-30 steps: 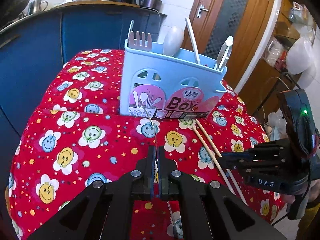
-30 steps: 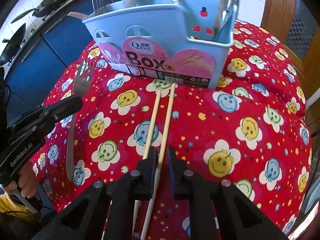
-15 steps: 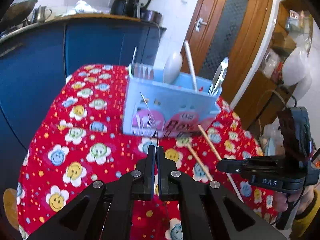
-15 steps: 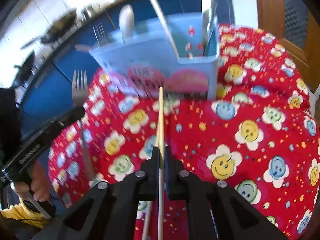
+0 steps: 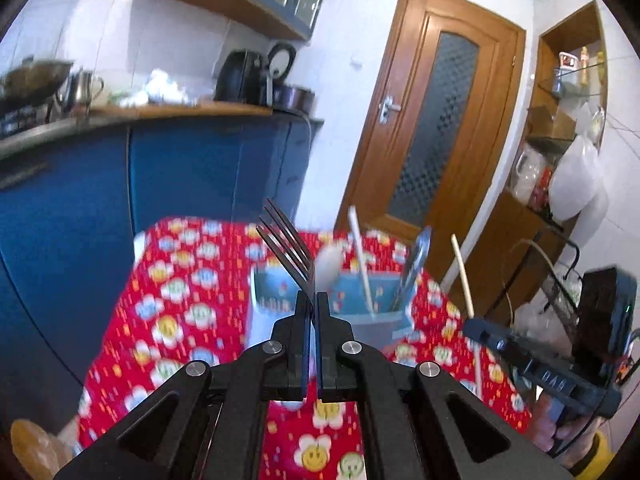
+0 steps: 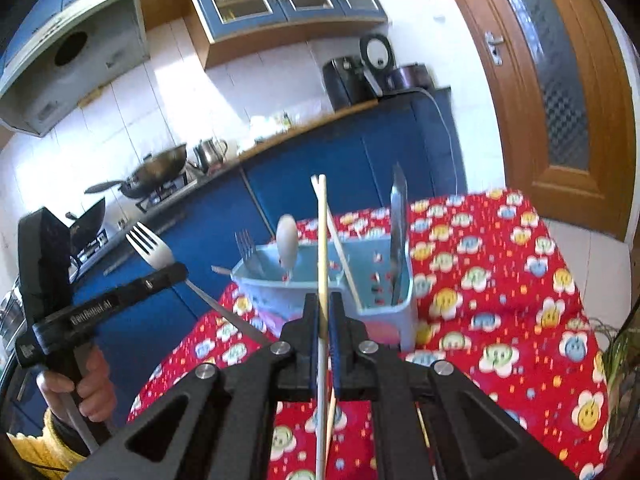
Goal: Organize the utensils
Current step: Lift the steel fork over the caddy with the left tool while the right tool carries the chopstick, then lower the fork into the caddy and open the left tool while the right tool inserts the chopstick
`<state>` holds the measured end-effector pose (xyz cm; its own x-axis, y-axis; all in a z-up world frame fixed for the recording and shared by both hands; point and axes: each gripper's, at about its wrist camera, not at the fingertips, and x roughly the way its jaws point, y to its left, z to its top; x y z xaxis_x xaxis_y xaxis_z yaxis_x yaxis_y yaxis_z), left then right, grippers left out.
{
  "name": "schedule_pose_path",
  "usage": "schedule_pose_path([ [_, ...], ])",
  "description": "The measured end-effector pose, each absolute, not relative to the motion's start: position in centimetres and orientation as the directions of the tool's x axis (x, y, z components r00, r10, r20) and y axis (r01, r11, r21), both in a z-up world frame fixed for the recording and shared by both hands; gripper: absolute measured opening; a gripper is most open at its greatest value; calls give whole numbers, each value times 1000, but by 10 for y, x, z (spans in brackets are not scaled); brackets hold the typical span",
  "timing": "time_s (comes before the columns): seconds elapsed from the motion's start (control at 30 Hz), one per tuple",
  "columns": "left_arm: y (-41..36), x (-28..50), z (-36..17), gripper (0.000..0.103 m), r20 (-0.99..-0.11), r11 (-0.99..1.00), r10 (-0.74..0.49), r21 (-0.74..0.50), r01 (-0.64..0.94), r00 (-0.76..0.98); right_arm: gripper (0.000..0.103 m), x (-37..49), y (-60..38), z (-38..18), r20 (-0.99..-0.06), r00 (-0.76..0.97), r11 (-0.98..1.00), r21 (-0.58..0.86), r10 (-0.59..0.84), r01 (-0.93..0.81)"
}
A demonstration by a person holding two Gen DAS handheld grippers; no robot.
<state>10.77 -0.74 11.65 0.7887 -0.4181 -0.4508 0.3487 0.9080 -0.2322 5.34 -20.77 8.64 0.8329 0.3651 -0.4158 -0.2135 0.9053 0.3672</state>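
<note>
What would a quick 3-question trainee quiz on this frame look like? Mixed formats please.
1. True or false: the left gripper holds a fork.
2. The right gripper grips: A) spoon B) chopsticks C) knife
3. Fill in: both utensils are lifted above the red ____, near the blue utensil box.

Key: 1 true; 2 B; 3 tablecloth.

Both wrist views look along their fingers, from above, sharing the blue caddy (image 5: 332,304) (image 6: 328,276).
</note>
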Motion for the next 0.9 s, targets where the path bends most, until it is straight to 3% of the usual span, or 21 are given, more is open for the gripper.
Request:
schedule_pose_path([
  [0.27,-13,128,162,2,-381,934,-357,-144,326,853,6,70,-207,99,-335,889,924,324,312,-202],
  [0.6,-29,179,131,2,-502,953,-293,-86,290,814,6,109,-206,108,-190,955,952,252,226,-174],
  [0.9,-41,195,97,1,-556,948,-293,-62,313,777,6,150,-195,77,-150,976,974,188,156,-127],
])
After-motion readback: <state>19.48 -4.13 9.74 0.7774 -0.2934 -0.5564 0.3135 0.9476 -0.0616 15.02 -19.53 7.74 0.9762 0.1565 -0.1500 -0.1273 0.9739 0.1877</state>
